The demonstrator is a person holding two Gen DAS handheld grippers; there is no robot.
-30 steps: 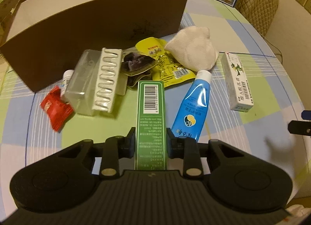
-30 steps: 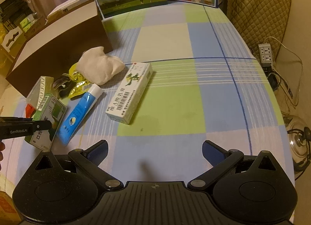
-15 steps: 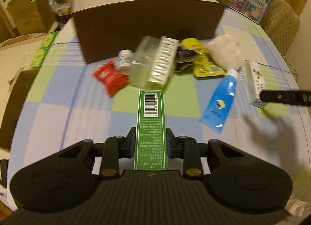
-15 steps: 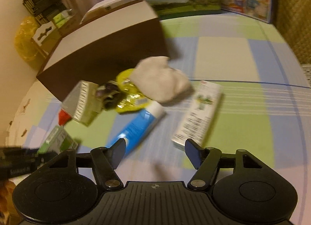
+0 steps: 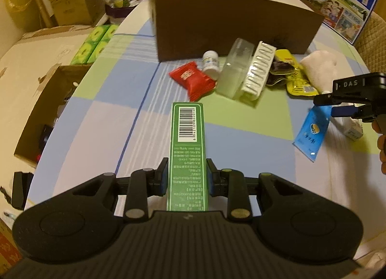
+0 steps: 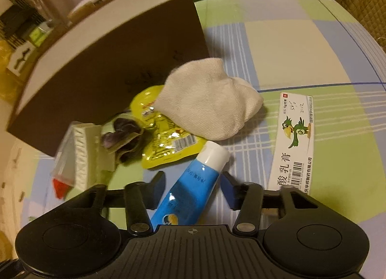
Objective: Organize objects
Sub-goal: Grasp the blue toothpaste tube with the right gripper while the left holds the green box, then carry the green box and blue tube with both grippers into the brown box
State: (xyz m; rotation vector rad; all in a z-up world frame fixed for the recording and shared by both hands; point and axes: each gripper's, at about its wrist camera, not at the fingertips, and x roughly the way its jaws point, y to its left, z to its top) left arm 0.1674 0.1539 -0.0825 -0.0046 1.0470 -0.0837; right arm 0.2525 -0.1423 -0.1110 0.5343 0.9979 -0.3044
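Blue tube (image 6: pixel 187 187) lower end hidden behind gripper body; white carton (image 6: pixel 293 142) bottom likewise.

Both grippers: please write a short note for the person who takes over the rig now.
Left gripper: shut on the green box, held above the table.
Right gripper: jaws have just been closing around the blue tube; pads not yet pressing, tube on the table.
Brown box: nothing visible inside.
Left on the table: red packet, small bottle, clear case, yellow pouch, white cloth, white carton.
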